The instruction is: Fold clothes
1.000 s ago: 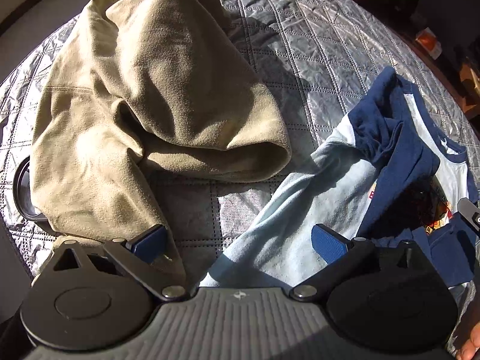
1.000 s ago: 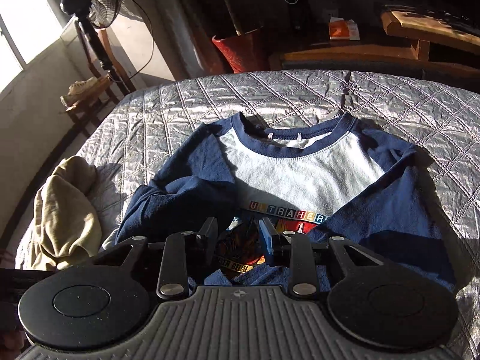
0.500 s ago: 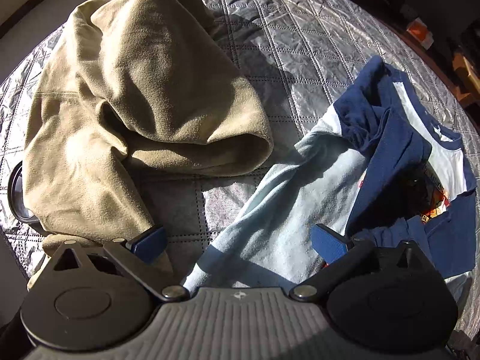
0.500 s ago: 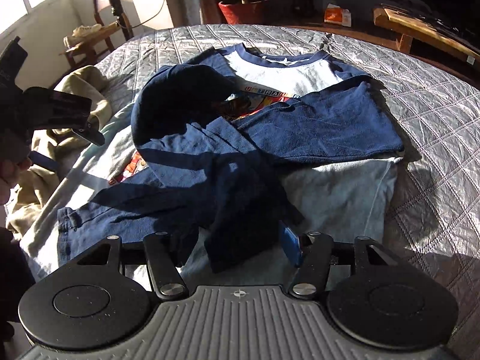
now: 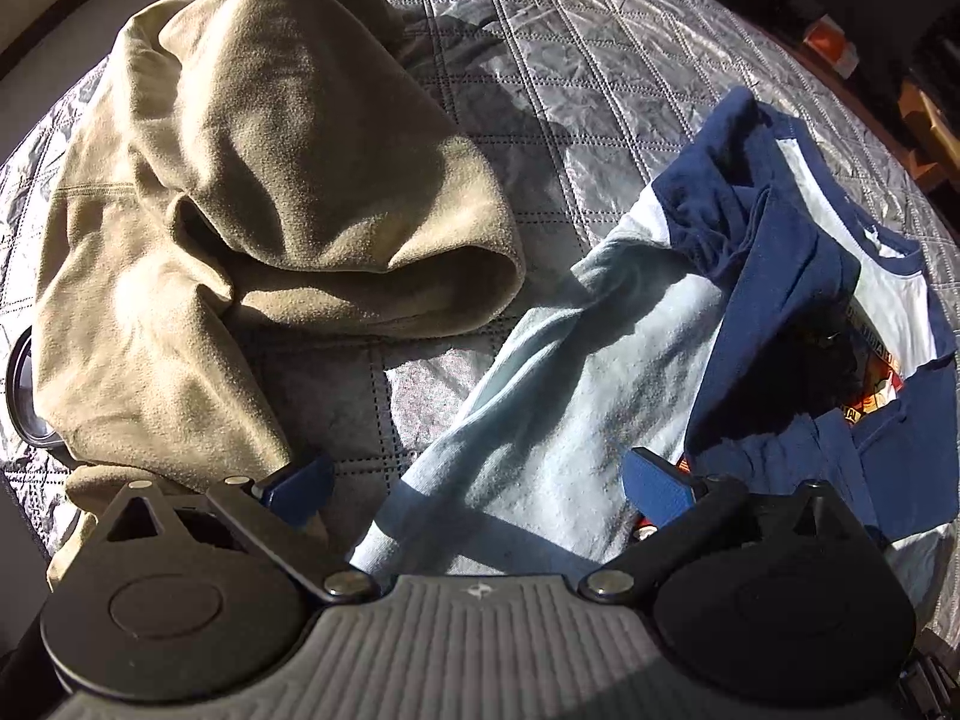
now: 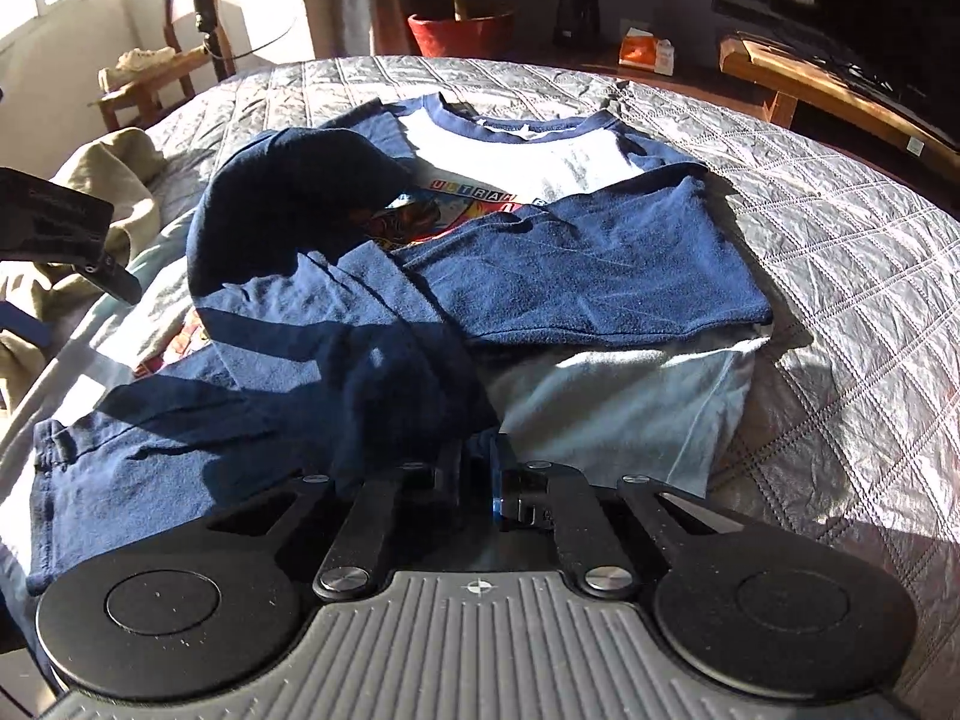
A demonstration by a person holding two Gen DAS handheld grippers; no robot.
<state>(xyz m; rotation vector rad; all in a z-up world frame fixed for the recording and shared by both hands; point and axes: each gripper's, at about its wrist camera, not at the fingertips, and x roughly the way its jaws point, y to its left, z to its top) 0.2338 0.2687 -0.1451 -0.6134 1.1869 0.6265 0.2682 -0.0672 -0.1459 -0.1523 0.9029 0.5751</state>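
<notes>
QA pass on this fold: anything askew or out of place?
Yes. The shirt's left sleeve is bunched in a hump over the chest print, not flat. The tan garment lies crumpled beside it.

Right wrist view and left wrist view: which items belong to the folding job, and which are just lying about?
Job: blue-and-white shirt, its navy sleeve pinched by the right gripper, tan garment, open left gripper.
Lying about: red pot, orange box, quilted cover.
</notes>
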